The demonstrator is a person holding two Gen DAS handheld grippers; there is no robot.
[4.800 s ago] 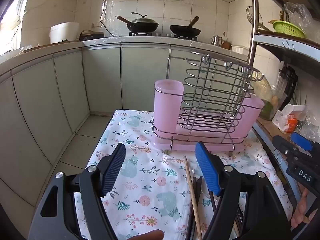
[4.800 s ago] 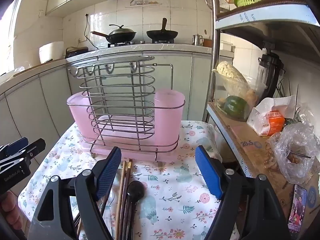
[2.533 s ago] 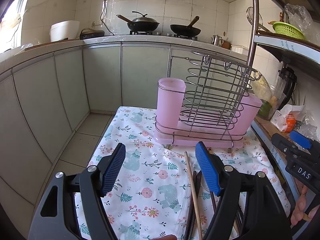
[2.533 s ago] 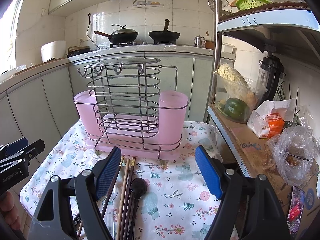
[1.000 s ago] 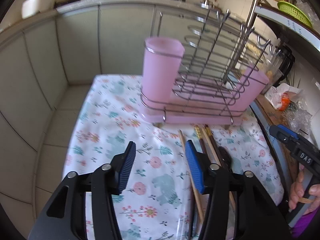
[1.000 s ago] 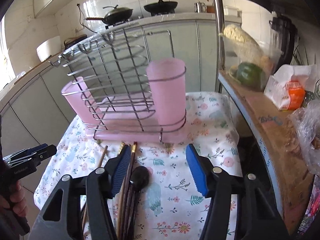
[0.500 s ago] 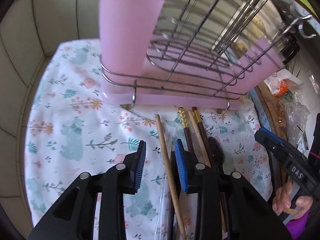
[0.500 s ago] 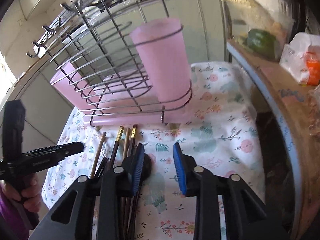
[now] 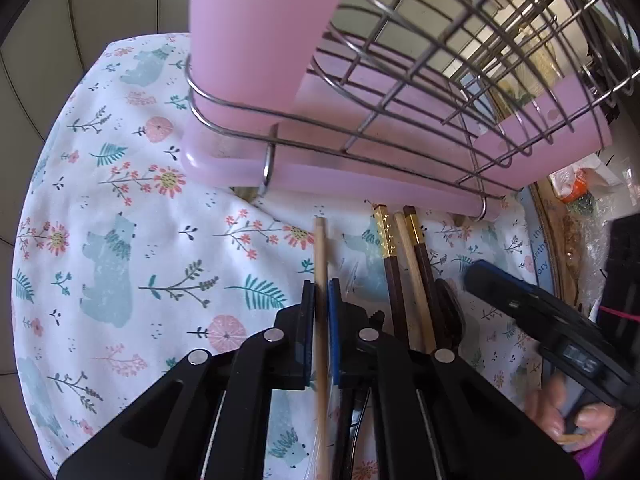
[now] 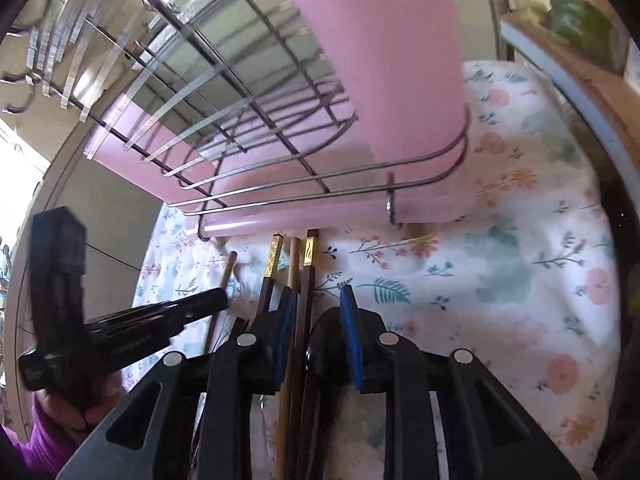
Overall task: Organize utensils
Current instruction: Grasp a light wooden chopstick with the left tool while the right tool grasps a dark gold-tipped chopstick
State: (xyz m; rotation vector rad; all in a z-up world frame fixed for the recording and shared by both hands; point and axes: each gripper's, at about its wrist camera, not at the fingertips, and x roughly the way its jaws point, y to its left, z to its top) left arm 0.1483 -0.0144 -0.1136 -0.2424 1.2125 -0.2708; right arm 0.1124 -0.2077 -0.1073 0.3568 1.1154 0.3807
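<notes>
Several chopsticks and a black spoon (image 9: 449, 304) lie side by side on the floral cloth in front of a wire rack (image 9: 440, 60) with pink cups (image 9: 260, 32). My left gripper (image 9: 321, 286) points steeply down and is shut on the leftmost light wooden chopstick (image 9: 319, 240), whose shaft runs between the pads. My right gripper (image 10: 318, 294) is low over the bundle. Its jaws stand narrow around a dark gold-tipped chopstick (image 10: 310, 256) and the spoon's bowl (image 10: 326, 320). I see no pad pressing. In the left wrist view the right gripper (image 9: 484, 280) hides part of the spoon.
The rack's pink drip tray (image 9: 360, 180) lies just beyond the chopstick tips. The floral tablecloth (image 9: 120, 200) spreads to the left. A wooden shelf (image 10: 580, 80) with bags borders the table's right side. A person's hand (image 9: 560, 412) holds the right gripper's handle.
Both grippers have dropped toward the table and tipped downward. The left jaws went from wide to shut on the light chopstick. The right jaws narrowed and came down around the dark chopstick and spoon.
</notes>
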